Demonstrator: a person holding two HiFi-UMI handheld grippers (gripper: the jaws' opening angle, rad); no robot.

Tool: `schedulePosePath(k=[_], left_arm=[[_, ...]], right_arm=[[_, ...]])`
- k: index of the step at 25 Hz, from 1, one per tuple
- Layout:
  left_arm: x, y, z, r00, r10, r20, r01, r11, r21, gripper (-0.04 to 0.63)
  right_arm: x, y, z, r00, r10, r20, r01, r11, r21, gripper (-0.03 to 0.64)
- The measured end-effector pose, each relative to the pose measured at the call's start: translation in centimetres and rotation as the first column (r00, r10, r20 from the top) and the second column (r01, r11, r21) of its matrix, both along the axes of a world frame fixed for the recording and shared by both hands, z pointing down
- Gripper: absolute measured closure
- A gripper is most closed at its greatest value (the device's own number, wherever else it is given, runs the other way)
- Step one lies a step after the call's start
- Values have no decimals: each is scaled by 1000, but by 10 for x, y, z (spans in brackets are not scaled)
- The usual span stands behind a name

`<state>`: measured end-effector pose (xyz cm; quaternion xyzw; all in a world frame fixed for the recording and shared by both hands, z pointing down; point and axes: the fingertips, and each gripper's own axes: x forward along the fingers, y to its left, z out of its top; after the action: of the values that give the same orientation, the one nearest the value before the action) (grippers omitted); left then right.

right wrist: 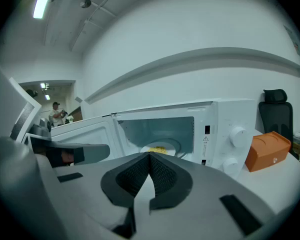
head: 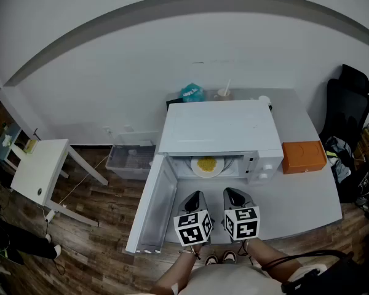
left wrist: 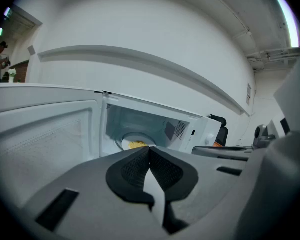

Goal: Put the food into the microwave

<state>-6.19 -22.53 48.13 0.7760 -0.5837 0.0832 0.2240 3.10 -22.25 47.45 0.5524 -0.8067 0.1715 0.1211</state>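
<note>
A grey surface (head: pixel 307 195) carries a white microwave (head: pixel 218 128), standing open. The plate of yellow food (head: pixel 207 165) sits inside it, just ahead of the left tool (head: pixel 196 195) and the right tool (head: pixel 233 193), both closed and empty.

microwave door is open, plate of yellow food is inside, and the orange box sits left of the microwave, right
Not quite: the head view shows the orange box right of the white microwave, not left. Its door is open and the white plate of yellow food is inside.
</note>
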Motion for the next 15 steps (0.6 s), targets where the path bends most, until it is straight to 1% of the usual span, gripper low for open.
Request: schedulePosePath(k=[5, 15], left_arm=[[-2, 4, 1, 1000, -4, 3, 4, 1000, -6, 591], [-2, 9, 9, 1000, -18, -16, 17, 999, -28, 591]], right_arm=[[3, 4, 1, 1000, 8, 2, -8, 1000, -6, 601], [8, 9, 4, 1000, 22, 0, -22, 1000, -13, 601]])
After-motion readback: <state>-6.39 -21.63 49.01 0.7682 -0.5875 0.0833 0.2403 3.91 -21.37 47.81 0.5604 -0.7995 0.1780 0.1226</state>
